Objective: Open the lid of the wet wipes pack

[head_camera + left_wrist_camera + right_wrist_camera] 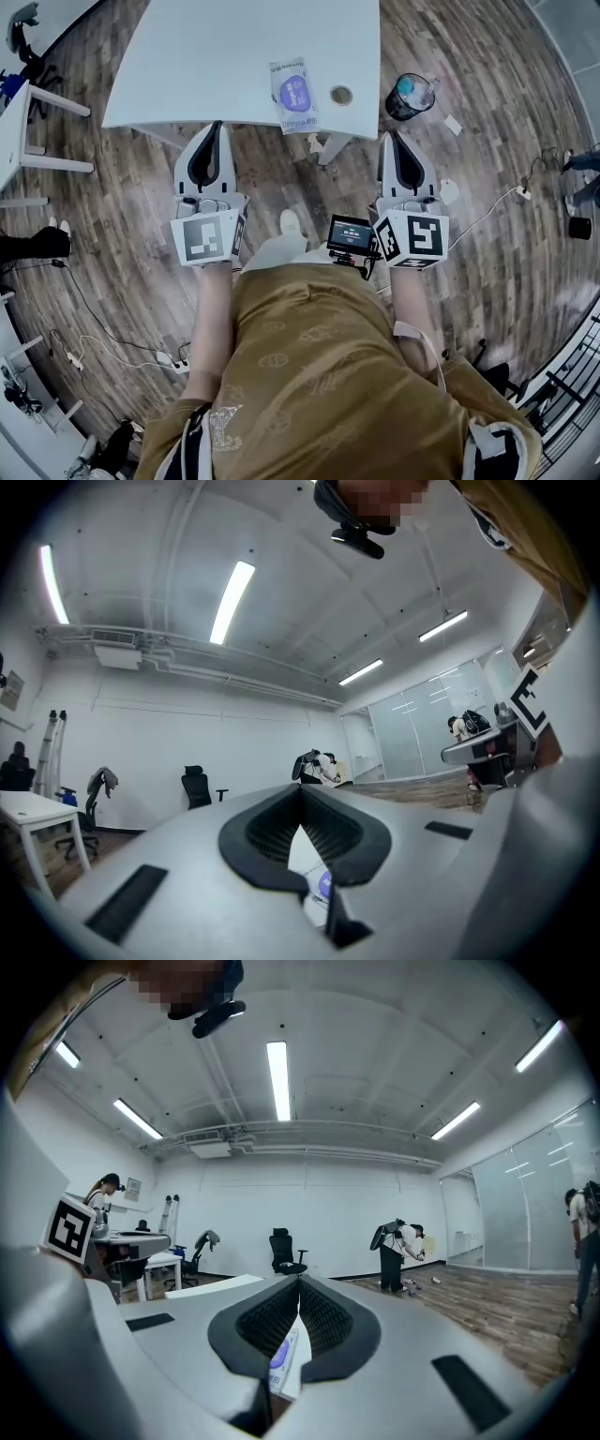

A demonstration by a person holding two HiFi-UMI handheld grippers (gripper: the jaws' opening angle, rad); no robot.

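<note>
The wet wipes pack [293, 94] lies flat on the white table [187, 66], close to its near edge; it is white with a purple oval label and its lid is down. My left gripper [217, 127] hovers off the table's near edge, left of the pack, its jaws shut on nothing. My right gripper [387, 137] hangs over the floor to the pack's right, also shut and empty. In the left gripper view, part of the pack [319, 888] shows below the meeting tips of the left gripper [302, 789]. The right gripper [299, 1281] frames the pack [284, 1358] likewise.
A round cable grommet [341, 95] sits in the table right of the pack. A black bin [410, 96] with a blue-capped bottle stands on the wooden floor beyond my right gripper. Cables trail over the floor [94, 319]. Another white desk [19, 122] stands at the left.
</note>
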